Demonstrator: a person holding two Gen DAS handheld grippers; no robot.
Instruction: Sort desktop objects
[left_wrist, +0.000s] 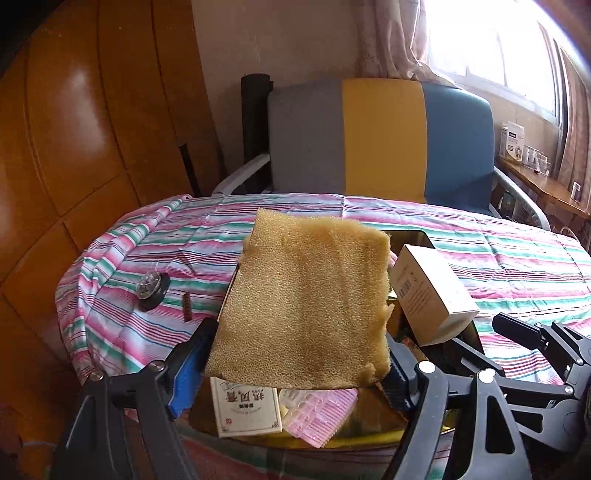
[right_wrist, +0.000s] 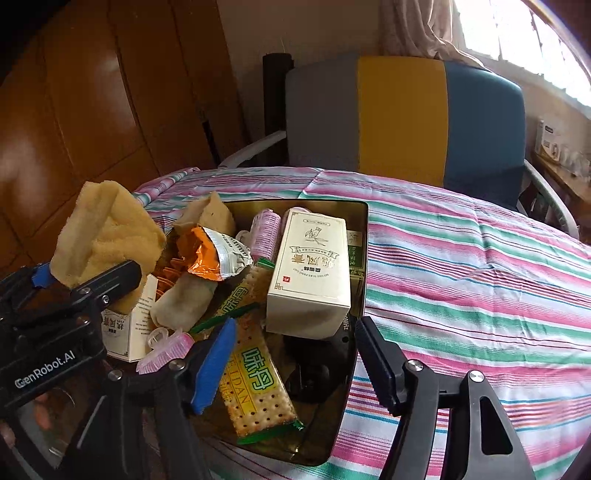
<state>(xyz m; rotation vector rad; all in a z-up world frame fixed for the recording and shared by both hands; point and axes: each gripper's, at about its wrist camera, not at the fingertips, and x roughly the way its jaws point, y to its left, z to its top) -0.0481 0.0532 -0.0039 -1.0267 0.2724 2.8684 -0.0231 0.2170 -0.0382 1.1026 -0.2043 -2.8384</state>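
Observation:
My left gripper (left_wrist: 295, 354) is shut on a yellow sponge (left_wrist: 306, 302) and holds it above the dark tray (right_wrist: 360, 258); the sponge also shows at the left of the right wrist view (right_wrist: 103, 232). The tray holds a white box (right_wrist: 312, 269), cracker packs (right_wrist: 255, 380), an orange snack bag (right_wrist: 207, 254), pink hair rollers (right_wrist: 166, 350) and a second white box (left_wrist: 245, 411). My right gripper (right_wrist: 295, 354) is open and empty over the tray's near edge. It shows at the right of the left wrist view (left_wrist: 532, 343).
A black round lid (left_wrist: 152, 291) and a small brown strip (left_wrist: 187, 306) lie on the striped tablecloth (right_wrist: 480, 277) left of the tray. A grey, yellow and blue chair (left_wrist: 380, 136) stands behind the table. A wooden wardrobe (left_wrist: 74, 129) is at the left.

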